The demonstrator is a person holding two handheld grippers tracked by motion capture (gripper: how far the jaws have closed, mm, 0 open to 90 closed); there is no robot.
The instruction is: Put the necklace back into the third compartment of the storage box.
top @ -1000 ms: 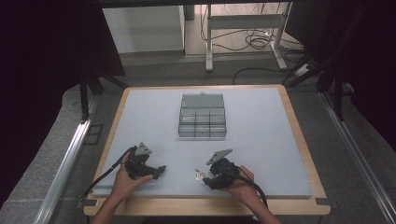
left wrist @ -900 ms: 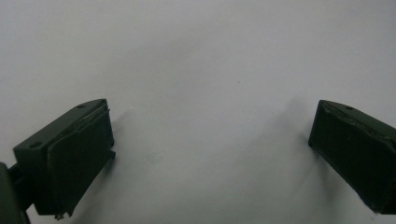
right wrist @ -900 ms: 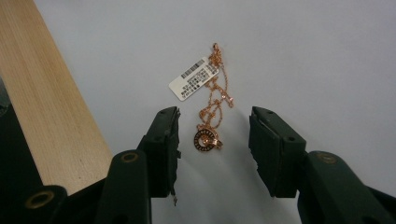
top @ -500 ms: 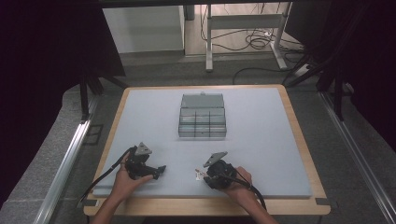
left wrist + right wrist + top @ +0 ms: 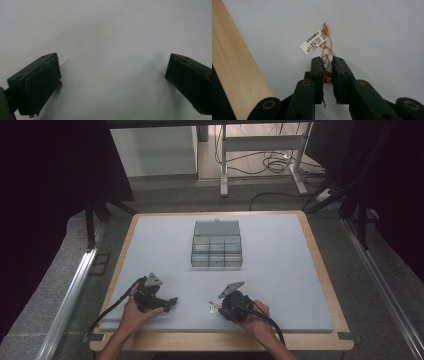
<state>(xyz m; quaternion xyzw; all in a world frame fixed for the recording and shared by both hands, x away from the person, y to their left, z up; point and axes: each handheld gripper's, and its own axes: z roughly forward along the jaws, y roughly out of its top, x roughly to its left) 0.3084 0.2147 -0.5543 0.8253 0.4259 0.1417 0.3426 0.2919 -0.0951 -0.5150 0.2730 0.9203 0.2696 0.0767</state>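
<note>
Rose-gold thin chain necklace [image 5: 326, 51] with white barcode tag [image 5: 313, 42] clamped in right tool [image 5: 327, 65]; left tool [image 5: 112, 75] apart, idle. Next: carry to clear compartment box [image 5: 216, 245].

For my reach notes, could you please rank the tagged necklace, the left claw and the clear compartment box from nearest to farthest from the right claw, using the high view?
1. Tagged necklace: in the right claw.
2. Left claw: off to its left, near the table's front.
3. Clear compartment box: farther back, mid-table.
</note>
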